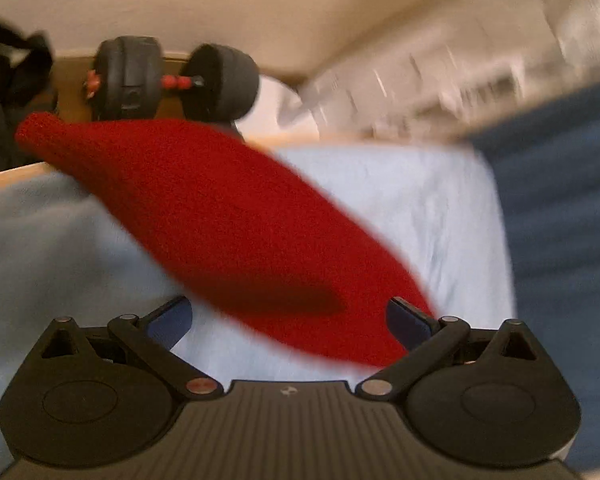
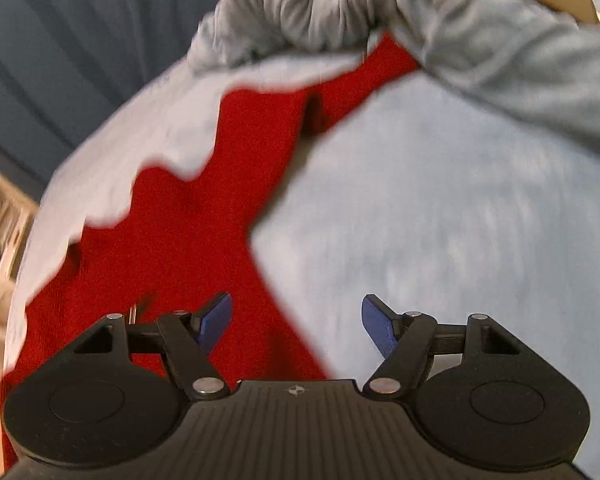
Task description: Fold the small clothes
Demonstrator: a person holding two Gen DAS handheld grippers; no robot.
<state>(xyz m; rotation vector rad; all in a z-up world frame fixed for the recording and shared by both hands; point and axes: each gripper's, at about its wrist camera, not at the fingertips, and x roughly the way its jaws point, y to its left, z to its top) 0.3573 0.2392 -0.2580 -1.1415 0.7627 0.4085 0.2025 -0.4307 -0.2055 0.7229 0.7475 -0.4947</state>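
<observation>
A small red knit garment (image 1: 228, 216) lies on a light blue sheet (image 1: 412, 208). In the left wrist view it runs diagonally from far left to near right, and my left gripper (image 1: 288, 320) is open just above its near end, with the right blue finger (image 1: 408, 322) against the fabric. In the right wrist view the same red garment (image 2: 188, 248) spreads from near left to the far middle. My right gripper (image 2: 296, 326) is open over its right edge and holds nothing. Both views are blurred.
Black dumbbells (image 1: 172, 76) with red collars sit on a wooden floor beyond the bed's far edge. A dark blue cover (image 1: 560, 208) lies at the right. A bunched grey-blue blanket (image 2: 420, 20) lies over the garment's far end.
</observation>
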